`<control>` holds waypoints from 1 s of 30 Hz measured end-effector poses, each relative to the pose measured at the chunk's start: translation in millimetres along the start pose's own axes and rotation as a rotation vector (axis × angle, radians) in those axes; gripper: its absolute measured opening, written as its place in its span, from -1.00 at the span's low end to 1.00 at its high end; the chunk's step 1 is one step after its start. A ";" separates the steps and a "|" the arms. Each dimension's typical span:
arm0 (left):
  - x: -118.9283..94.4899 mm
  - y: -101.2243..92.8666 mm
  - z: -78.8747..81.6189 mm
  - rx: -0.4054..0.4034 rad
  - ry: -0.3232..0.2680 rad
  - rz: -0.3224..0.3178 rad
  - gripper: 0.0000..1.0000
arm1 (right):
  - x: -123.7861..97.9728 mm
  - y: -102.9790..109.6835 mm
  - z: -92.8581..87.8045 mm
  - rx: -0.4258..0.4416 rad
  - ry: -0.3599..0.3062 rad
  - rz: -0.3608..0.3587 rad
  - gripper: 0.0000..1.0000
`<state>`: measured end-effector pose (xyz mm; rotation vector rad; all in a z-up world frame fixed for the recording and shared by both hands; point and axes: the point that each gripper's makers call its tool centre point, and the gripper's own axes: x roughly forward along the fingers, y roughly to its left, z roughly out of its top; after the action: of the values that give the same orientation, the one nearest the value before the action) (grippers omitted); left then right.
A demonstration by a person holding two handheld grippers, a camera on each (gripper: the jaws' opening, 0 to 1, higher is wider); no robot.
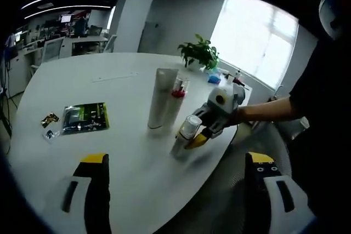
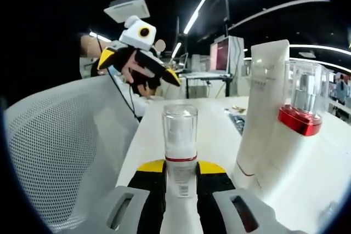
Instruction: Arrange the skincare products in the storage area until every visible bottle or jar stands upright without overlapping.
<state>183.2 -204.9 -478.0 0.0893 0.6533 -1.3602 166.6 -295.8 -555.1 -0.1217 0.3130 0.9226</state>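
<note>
A small white bottle with a clear cap (image 2: 180, 135) sits between my right gripper's (image 2: 180, 172) jaws, which are shut on its lower body. In the left gripper view that small bottle (image 1: 185, 134) leans slightly, its base at the table top near the rounded edge, with the right gripper (image 1: 193, 138) holding it from the right. Just behind stand a tall white tube (image 1: 162, 97) and a white bottle with a red collar (image 1: 179, 92), both upright and close together. My left gripper (image 1: 178, 182) hangs open over the table's near edge, nothing between its jaws.
A green packet (image 1: 85, 118) and small sachets (image 1: 49, 120) lie at the left of the white table (image 1: 109, 80). A potted plant (image 1: 198, 53) stands at the far edge. A grey mesh chair (image 2: 60, 146) is beside the table.
</note>
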 end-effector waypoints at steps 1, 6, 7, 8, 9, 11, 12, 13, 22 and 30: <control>0.2 -0.1 0.1 0.000 0.000 -0.001 0.92 | -0.3 -0.3 -0.2 -0.001 0.002 -0.001 -0.75; 1.3 0.4 0.7 0.001 0.001 -0.002 0.91 | 0.4 -0.9 -6.1 -0.011 0.040 0.001 -0.71; 1.3 1.1 0.5 0.001 0.002 -0.003 0.91 | 0.5 -0.4 -6.9 -0.007 0.041 0.003 -0.67; 1.3 1.3 0.6 0.001 0.001 -0.003 0.91 | 0.6 0.0 -7.8 -0.002 0.043 0.002 -0.65; 1.2 2.0 0.3 0.000 0.001 -0.003 0.92 | 0.3 -0.6 -8.3 0.001 0.046 -0.003 -0.63; 1.1 1.7 0.3 -0.004 0.001 0.000 0.91 | -0.3 -0.6 -11.5 0.010 0.059 -0.011 -0.57; 1.0 1.4 0.3 -0.008 -0.001 0.000 0.92 | -0.9 -0.6 -15.2 0.015 0.072 -0.012 -0.59; 1.1 1.1 0.2 -0.009 -0.001 0.001 0.91 | -1.6 -0.7 -18.4 0.020 0.084 -0.014 -0.59; 2.1 -0.2 -6.1 -0.026 0.000 0.003 0.91 | -6.2 -7.8 -40.8 0.099 0.143 -0.098 -0.60; 5.7 1.9 -5.0 -0.037 -0.009 0.001 0.89 | -0.1 -9.5 -49.4 0.086 0.189 -0.096 -0.71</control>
<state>183.4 -207.2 -485.5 0.0536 0.6703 -1.3464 163.6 -313.2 -602.2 -0.1434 0.5172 0.8027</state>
